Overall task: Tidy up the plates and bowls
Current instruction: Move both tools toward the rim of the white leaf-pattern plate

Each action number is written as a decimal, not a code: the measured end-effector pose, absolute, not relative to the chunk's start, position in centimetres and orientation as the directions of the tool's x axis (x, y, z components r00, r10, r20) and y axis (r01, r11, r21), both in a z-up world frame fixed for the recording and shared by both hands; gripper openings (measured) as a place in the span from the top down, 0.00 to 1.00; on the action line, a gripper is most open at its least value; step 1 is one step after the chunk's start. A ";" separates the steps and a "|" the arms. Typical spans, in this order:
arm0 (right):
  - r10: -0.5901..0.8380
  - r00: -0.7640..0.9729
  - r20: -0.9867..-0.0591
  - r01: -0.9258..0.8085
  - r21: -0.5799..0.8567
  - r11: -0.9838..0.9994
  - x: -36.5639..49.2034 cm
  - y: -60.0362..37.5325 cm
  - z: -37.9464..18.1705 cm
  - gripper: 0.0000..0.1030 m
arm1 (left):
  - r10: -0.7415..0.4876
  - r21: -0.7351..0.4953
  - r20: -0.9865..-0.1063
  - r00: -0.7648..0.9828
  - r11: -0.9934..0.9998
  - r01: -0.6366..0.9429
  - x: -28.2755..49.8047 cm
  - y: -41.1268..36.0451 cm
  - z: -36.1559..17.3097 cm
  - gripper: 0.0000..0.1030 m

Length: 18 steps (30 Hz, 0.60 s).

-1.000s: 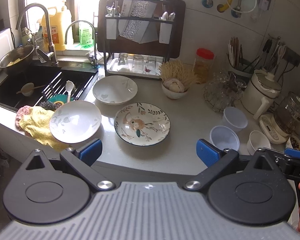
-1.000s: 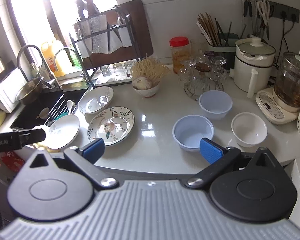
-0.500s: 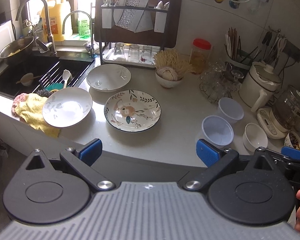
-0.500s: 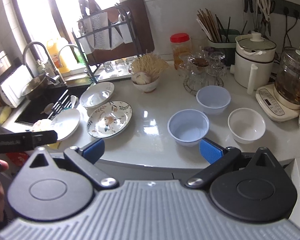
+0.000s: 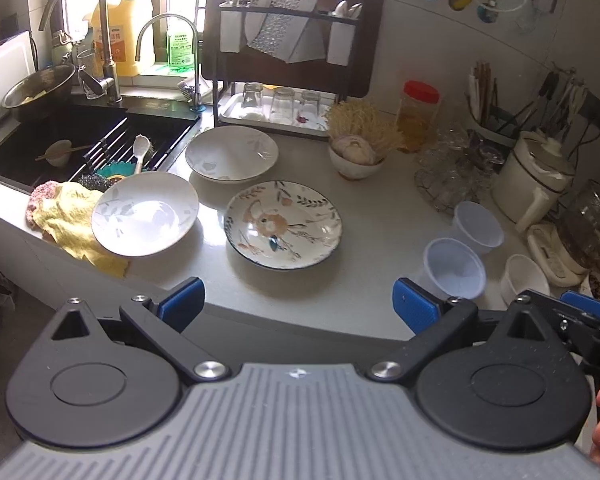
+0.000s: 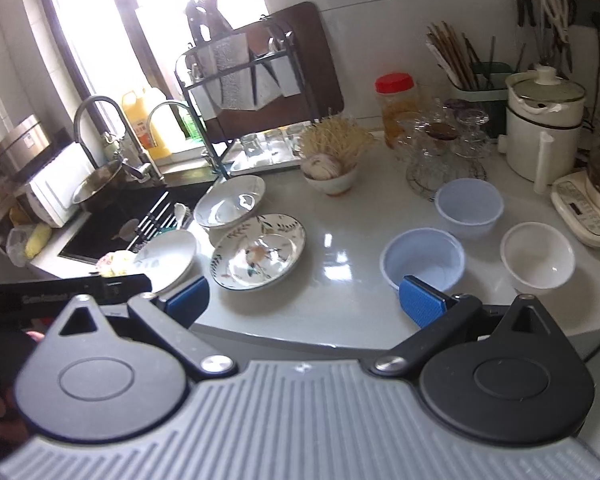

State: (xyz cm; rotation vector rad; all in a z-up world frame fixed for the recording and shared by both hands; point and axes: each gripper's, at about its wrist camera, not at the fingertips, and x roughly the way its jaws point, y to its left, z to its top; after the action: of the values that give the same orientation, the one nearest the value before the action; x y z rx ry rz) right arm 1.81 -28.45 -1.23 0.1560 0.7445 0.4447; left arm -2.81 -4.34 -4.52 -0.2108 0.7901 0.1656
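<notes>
Three plates lie on the grey counter: a flowered plate (image 5: 283,224) (image 6: 258,251), a white plate (image 5: 145,213) (image 6: 165,259) resting partly on a yellow cloth, and a deeper white plate (image 5: 232,153) (image 6: 229,201) behind them. To the right stand two pale blue bowls (image 5: 454,268) (image 6: 423,258), (image 5: 477,227) (image 6: 469,207) and a white bowl (image 5: 524,284) (image 6: 537,255). My left gripper (image 5: 298,306) hangs open in front of the counter edge, holding nothing. My right gripper (image 6: 303,300) is open too, short of the near blue bowl.
A black sink (image 5: 60,140) with a rack and spoon is at the left. A dish rack (image 5: 284,64) with glasses stands at the back. A garlic bowl (image 5: 356,156), a red-lidded jar (image 5: 418,114), upturned glasses (image 5: 456,168), a white pot (image 6: 544,124) and a kettle base crowd the right.
Both grippers have tilted and shifted slightly, so the counter sits a little differently in view. The dishes have not moved, and both grippers stay open.
</notes>
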 end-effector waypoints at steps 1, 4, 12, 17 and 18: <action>0.445 0.647 -0.619 -0.335 0.293 0.896 2.0 -27.8 -1.3 0.01 | 0.062 -0.132 -0.720 0.692 0.965 -0.225 -2.4 -3.6 -4.7 0.01; 0.434 0.653 -0.620 -0.323 0.290 0.901 2.7 -25.6 -1.2 0.01 | 0.043 -0.148 -0.722 0.691 0.965 -0.215 -1.3 -1.3 -5.0 0.01; 0.413 0.655 -0.633 -0.310 0.273 0.911 5.8 -18.4 -1.8 0.02 | 0.031 -0.162 -0.724 0.690 0.963 -0.214 2.7 7.2 -5.9 0.01; 0.417 0.616 -0.668 -0.310 0.282 0.908 7.9 -13.0 -3.3 0.02 | 0.023 -0.175 -0.753 0.657 0.956 -0.234 5.3 13.1 -7.6 0.01; 0.414 0.610 -0.676 -0.305 0.282 0.910 8.3 -12.1 -3.6 0.02 | 0.024 -0.177 -0.758 0.651 0.954 -0.241 5.8 14.2 -8.0 0.01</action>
State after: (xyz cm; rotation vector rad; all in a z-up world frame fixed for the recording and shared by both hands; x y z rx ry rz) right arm 8.28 -12.13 -3.63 0.1433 0.8155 0.4165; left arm 5.78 14.21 -8.05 -0.2733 0.8507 0.1527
